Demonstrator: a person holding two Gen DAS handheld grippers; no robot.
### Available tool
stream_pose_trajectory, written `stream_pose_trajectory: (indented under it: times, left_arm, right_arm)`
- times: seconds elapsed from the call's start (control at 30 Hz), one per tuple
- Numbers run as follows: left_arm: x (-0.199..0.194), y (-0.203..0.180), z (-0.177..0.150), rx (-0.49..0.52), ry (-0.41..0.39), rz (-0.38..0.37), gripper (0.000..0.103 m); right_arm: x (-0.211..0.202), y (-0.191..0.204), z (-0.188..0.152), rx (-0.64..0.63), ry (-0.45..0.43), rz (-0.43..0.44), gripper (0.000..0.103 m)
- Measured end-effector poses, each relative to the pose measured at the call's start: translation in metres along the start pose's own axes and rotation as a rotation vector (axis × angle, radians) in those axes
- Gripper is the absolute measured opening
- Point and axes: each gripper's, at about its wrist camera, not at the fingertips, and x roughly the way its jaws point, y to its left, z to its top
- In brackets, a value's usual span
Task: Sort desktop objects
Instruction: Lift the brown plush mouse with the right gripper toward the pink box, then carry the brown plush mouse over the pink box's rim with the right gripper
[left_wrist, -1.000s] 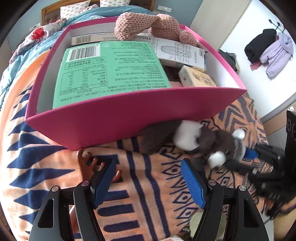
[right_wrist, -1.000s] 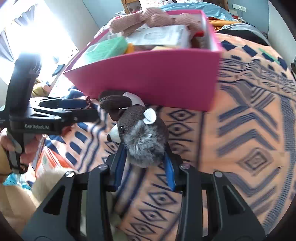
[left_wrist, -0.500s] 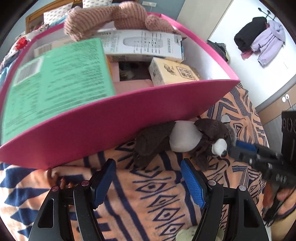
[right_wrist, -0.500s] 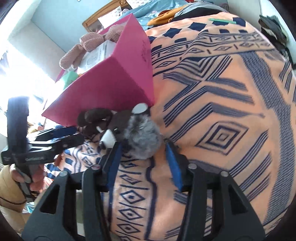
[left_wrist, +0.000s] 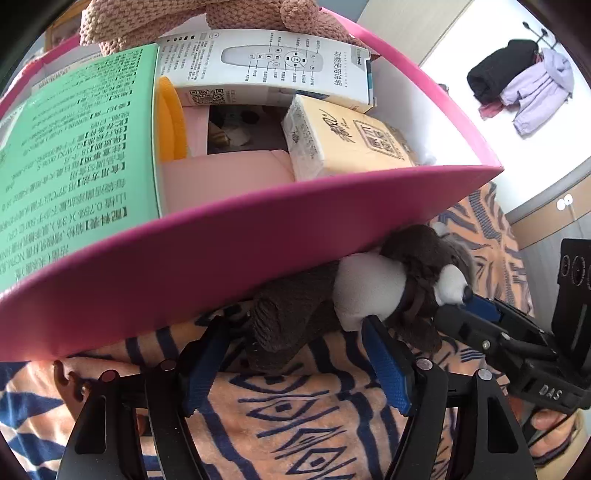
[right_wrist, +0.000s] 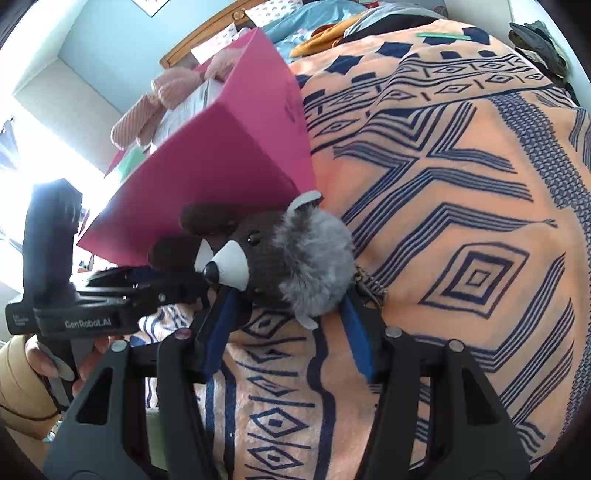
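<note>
The right tongs (right_wrist: 288, 314) have just been opening. A second ago they squeezed the toy raccoon's (right_wrist: 291, 262) fluffy grey head; now the blue pads stand a little away from it on both sides, so the grip looks let go. The left tongs (left_wrist: 299, 354) have just been closing a bit. They have come in close, and the toy's brown body and white tummy (left_wrist: 332, 302) now sit between their pads. I cannot tell for sure that the pads press on it; they look loose.

This looks like a hand-over: one side lets go so the other can take the toy (that is my guess). The toy is not sorted yet. It lies on the orange and blue blanket (right_wrist: 461, 221) on the bed, tucked right against the front wall of the pink box (left_wrist: 229, 258). It still has to go up and over that wall.

Some things are hard to see. The box wall hides the top of the toy's body in the left view. The toy's legs are under the box edge and the pads. Inside the box lie a green packet (left_wrist: 77, 166), a white remote-control box (left_wrist: 266, 59), a yellow tissue pack (left_wrist: 351, 144) and a pink knitted toy (left_wrist: 207, 18), which is cut off at the top. A small brown thing (left_wrist: 70, 380) peeks out at the left; I cannot tell what it is.
</note>
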Motion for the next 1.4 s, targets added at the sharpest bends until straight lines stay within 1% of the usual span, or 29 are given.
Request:
stream_pose_trajectory:
  times: [0.03, 0.1, 0.2, 0.33, 0.37, 0.4, 0.5, 0.57, 0.67, 0.73, 0.8, 0.83, 0.9, 0.93, 1.1, 1.23, 1.4]
  left_arm:
    - [0.0, 0.0, 0.0, 0.0, 0.001, -0.008, 0.062]
    - [-0.001, -0.001, -0.001, 0.001, 0.002, -0.025, 0.06]
    - [-0.001, -0.001, -0.002, -0.003, 0.005, -0.042, 0.057]
    - [-0.001, 0.0, -0.001, -0.019, 0.011, -0.054, 0.057]
    - [0.0, 0.0, -0.001, -0.021, 0.012, -0.054, 0.057]
    - [0.0, 0.0, -0.001, -0.024, 0.011, -0.055, 0.057]
    - [-0.001, -0.001, -0.002, -0.036, 0.005, -0.062, 0.057]
    - [0.0, -0.002, -0.001, -0.041, 0.002, -0.065, 0.058]
    - [0.001, -0.003, -0.001, -0.041, 0.001, -0.067, 0.058]
    - [0.001, -0.005, -0.001, -0.037, 0.0, -0.067, 0.055]
    - [-0.001, -0.007, -0.001, -0.03, -0.004, -0.067, 0.043]
    - [-0.002, -0.01, -0.002, -0.02, -0.01, -0.065, 0.04]
    - [-0.006, -0.016, -0.002, 0.0, -0.02, -0.064, 0.028]
    - [-0.008, -0.017, -0.002, 0.006, -0.025, -0.067, 0.026]
    - [-0.014, -0.014, -0.002, -0.014, -0.019, -0.111, 0.024]
    - [-0.021, -0.011, -0.007, -0.021, -0.017, -0.13, 0.023]
    - [-0.04, -0.007, -0.013, -0.03, -0.045, -0.15, 0.023]
  right_arm:
    - [-0.001, -0.001, 0.001, 0.003, -0.006, -0.001, 0.059]
    - [-0.003, -0.004, 0.003, 0.015, -0.009, -0.005, 0.063]
    - [-0.003, -0.005, 0.006, 0.023, -0.017, -0.005, 0.063]
    - [-0.001, -0.002, 0.009, 0.011, -0.02, -0.01, 0.065]
    - [0.0, -0.002, 0.01, 0.01, -0.018, -0.013, 0.069]
    - [0.0, -0.001, 0.011, 0.011, -0.018, -0.017, 0.071]
    - [-0.004, 0.0, 0.012, 0.005, -0.034, -0.02, 0.071]
    - [-0.004, 0.0, 0.013, 0.005, -0.032, -0.012, 0.071]
    - [0.0, 0.003, 0.015, -0.012, -0.027, -0.023, 0.071]
    - [0.002, 0.004, 0.016, -0.021, -0.025, -0.027, 0.071]
    - [0.006, 0.006, 0.016, -0.036, -0.013, -0.044, 0.061]
    - [0.006, 0.006, 0.015, -0.04, -0.009, -0.052, 0.059]
    - [0.005, 0.004, 0.014, -0.039, -0.007, -0.046, 0.055]
    - [0.003, 0.004, 0.014, -0.039, -0.008, -0.044, 0.055]
    - [-0.009, -0.001, 0.009, -0.028, -0.018, -0.042, 0.054]
    - [-0.024, -0.002, 0.007, -0.016, -0.037, -0.016, 0.053]
    - [-0.041, 0.006, 0.006, -0.026, -0.061, 0.016, 0.053]
